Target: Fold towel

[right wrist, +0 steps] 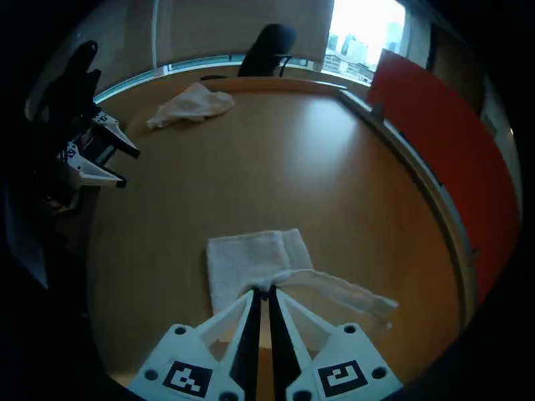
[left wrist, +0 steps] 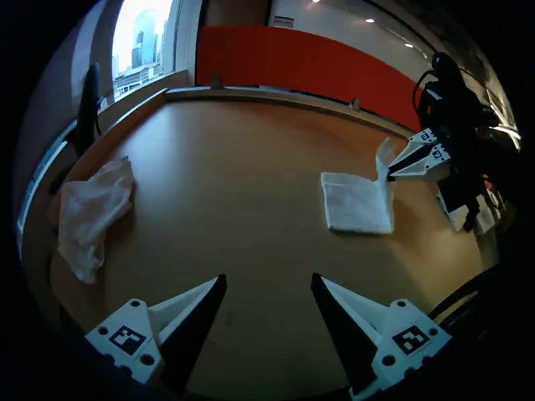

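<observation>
We see the towel (left wrist: 356, 202) lying folded into a flat white rectangle on the bench (left wrist: 247, 167), with one flap drawn up off the edge nearest our right tool (right wrist: 263, 292). That tool is clenched on the flap: both fingers are pressed together with the fabric pinched at their tips, and a loose strip trails away just beside the towel. Our left tool (left wrist: 267, 281) is released, its fingers spread wide, held over bare wood well apart from the towel. A crumpled cloth (left wrist: 90, 207) sits far from the towel, at the opposite edge of the bench, and a red panel (left wrist: 301, 60) runs along the wall beyond the towel.
</observation>
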A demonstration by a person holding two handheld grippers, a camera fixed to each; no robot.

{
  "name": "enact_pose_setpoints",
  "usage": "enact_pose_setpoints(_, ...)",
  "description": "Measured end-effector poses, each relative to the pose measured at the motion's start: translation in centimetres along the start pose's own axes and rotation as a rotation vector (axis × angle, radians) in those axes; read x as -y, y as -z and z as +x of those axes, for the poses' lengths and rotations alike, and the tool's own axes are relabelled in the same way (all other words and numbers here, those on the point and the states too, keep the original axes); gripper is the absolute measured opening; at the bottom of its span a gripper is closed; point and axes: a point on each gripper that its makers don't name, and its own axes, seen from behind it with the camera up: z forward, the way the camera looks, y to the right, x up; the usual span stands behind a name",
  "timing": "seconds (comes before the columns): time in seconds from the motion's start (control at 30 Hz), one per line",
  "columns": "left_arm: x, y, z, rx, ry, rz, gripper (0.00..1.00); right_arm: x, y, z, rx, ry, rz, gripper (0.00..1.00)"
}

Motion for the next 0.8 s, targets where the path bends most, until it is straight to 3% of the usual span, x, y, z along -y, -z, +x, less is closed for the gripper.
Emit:
enact_pose_setpoints(0.2, 0.6, 0.4, -0.4, -0.002, 0.022, 0.015, 0.94, 0.9, -2.2, 0.3, 0.022, 0.022, 0.035, 0.08)
enact_pose_setpoints(0.53, 1.0, 0.3, -0.5, -0.003, 0.033, 0.021, 0.94, 1.1, -2.8, 0.0, 0.031, 0.016, 0.043, 0.12)
enact_pose_setpoints(0.6, 1.0, 0.3, -0.4, -0.003, 0.033, 0.021, 0.94, 1.0, -2.7, -0.1, 0.033, 0.013, 0.042, 0.23)
enact_pose_setpoints(0.67, 1.1, 0.2, -0.4, -0.002, 0.032, 0.021, 0.94, 1.0, -2.7, -0.3, 0.036, 0.007, 0.041, 0.48)
enact_pose_setpoints(0.73, 1.1, 0.2, -0.4, -0.002, 0.032, 0.021, 0.94, 1.0, -2.6, -0.5, 0.040, 0.000, 0.044, 0.66)
enact_pose_setpoints(0.8, 1.1, 0.2, -0.4, -0.001, 0.033, 0.021, 0.94, 1.1, -2.5, -0.7, 0.044, -0.007, 0.049, 0.68)
